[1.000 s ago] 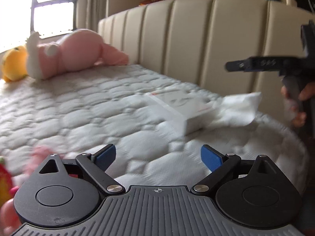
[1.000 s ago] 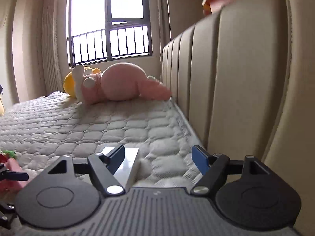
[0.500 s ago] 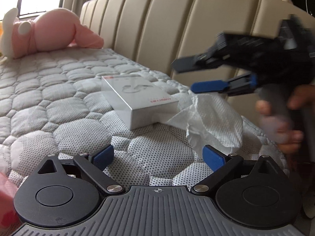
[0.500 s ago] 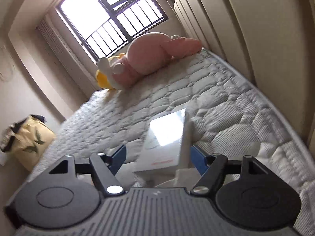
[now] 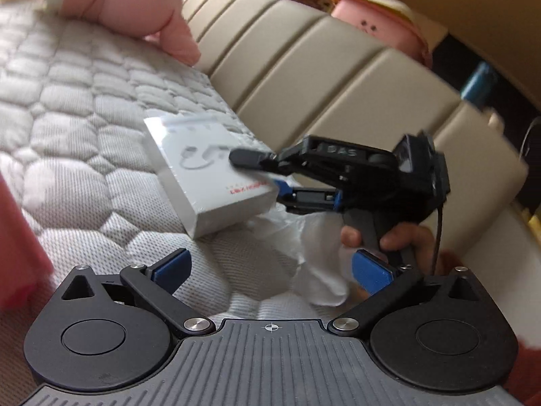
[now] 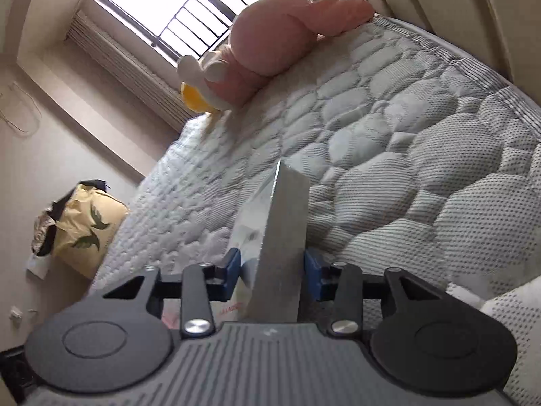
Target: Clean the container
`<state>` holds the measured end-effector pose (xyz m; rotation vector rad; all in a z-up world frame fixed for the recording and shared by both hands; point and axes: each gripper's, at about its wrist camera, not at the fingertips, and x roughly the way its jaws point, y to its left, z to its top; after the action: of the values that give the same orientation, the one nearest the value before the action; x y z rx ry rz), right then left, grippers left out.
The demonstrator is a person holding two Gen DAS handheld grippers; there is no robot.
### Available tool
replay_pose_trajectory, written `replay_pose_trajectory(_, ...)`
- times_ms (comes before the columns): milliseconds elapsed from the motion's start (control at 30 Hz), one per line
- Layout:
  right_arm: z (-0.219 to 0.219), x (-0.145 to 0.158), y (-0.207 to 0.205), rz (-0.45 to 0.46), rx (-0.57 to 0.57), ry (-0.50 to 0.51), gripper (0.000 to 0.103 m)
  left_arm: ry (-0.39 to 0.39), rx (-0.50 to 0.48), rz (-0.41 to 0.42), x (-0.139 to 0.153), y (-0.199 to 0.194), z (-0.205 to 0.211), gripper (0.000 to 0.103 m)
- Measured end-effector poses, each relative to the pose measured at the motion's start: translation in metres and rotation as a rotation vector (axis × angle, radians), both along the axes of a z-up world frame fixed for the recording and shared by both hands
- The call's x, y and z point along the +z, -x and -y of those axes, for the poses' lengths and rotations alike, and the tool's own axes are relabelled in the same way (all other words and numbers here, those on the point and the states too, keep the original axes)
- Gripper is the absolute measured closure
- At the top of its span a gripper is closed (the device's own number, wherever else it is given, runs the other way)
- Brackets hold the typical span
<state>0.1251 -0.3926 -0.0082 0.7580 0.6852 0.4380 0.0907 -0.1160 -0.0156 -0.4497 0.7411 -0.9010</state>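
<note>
Quilted mattress (image 6: 422, 155) (window-lit) bears white box (image 5: 209, 172), right tongs (image 6: 272, 272) clamping it; left tongs (image 5: 270, 267) spread, empty.

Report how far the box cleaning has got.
Done: the right gripper has its fingers on both sides of the white box on the mattress. In hand: securing that grip. Left: the crumpled tissue lies unheld beside the box, the left gripper is open near it, and no wiping shows yet.
</note>
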Motion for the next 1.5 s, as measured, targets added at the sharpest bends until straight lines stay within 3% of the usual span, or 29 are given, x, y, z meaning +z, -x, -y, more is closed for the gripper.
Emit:
replay_pose_trajectory(133,-0.006,0.017,0.017,0.032,0.067,-0.076,0.069,0.209,0.045,-0.175,-0.015,-0.014,-0.021,0.0)
replay_pose_trajectory(167,-0.007,0.016,0.022,0.029,0.083,-0.086,0.091,0.253,0.067,-0.217,-0.02,-0.017,-0.026,0.0)
replay_pose_trajectory(200,-0.008,0.015,0.026,0.021,0.096,-0.104,0.099,0.277,0.084,-0.253,-0.025,-0.019,-0.029,0.0)
replay_pose_trajectory(233,-0.006,0.012,0.03,0.009,0.103,-0.143,0.098,0.3,0.1,-0.289,-0.03,-0.021,-0.032,0.0)
replay_pose_trajectory(300,0.0,0.004,0.035,0.0,0.102,-0.202,0.098,0.296,0.105,-0.275,-0.029,-0.019,-0.031,0.0)
replay_pose_trajectory(367,0.006,0.0,0.041,-0.004,0.05,-0.146,0.084,0.267,0.104,-0.245,-0.025,-0.015,-0.026,0.0)
replay_pose_trajectory(433,0.008,0.001,0.046,0.01,-0.004,-0.013,0.075,0.251,0.107,-0.232,-0.024,-0.015,-0.023,0.0)
replay_pose_trajectory(467,0.007,0.004,0.051,0.032,-0.017,0.06,0.058,0.245,0.108,-0.229,-0.024,-0.016,-0.022,0.0)
replay_pose_trajectory(533,0.001,0.013,0.063,0.088,-0.047,0.222,0.036,0.251,0.105,-0.233,-0.024,-0.02,-0.022,0.0)
replay_pose_trajectory(667,-0.022,0.037,0.096,0.2,-0.029,0.468,0.011,0.201,0.078,-0.215,-0.018,-0.018,-0.019,0.0)
replay_pose_trajectory(767,-0.028,0.048,0.115,0.168,0.029,0.428,0.007,0.029,0.015,-0.09,-0.005,0.001,-0.009,0.0)
replay_pose_trajectory(867,-0.016,0.04,0.122,-0.006,0.027,0.202,0.007,-0.178,-0.042,0.046,0.003,0.028,0.003,0.0)
replay_pose_trajectory(933,-0.01,0.021,0.121,-0.165,0.008,0.005,0.009,-0.229,-0.066,0.085,-0.002,0.041,0.003,0.0)
replay_pose_trajectory(1000,-0.011,0.004,0.119,-0.239,-0.058,-0.125,0.015,-0.226,-0.057,0.088,-0.005,0.044,0.002,0.0)
replay_pose_trajectory(1033,-0.014,-0.001,0.117,-0.237,-0.096,-0.138,0.02,-0.208,-0.045,0.079,-0.007,0.044,-0.001,0.0)
replay_pose_trajectory(1133,-0.03,-0.015,0.104,-0.233,-0.2,-0.118,0.02,-0.122,-0.014,0.028,-0.014,0.042,-0.013,0.0)
replay_pose_trajectory(1267,-0.045,-0.025,0.093,-0.151,-0.285,-0.085,0.021,0.086,0.009,-0.117,-0.02,0.031,-0.04,0.0)
replay_pose_trajectory(1300,-0.047,-0.024,0.091,-0.138,-0.285,-0.063,0.03,0.142,0.02,-0.159,-0.022,0.027,-0.047,0.0)
replay_pose_trajectory(1333,-0.048,-0.024,0.088,-0.128,-0.278,-0.061,0.049,0.199,0.03,-0.2,-0.024,0.024,-0.054,0.0)
replay_pose_trajectory(1367,-0.046,-0.025,0.086,-0.132,-0.255,-0.102,0.056,0.254,0.041,-0.244,-0.025,0.019,-0.059,0.0)
replay_pose_trajectory(1500,-0.038,-0.022,0.09,-0.143,-0.211,-0.252,0.064,0.384,0.07,-0.364,-0.03,0.004,-0.061,0.0)
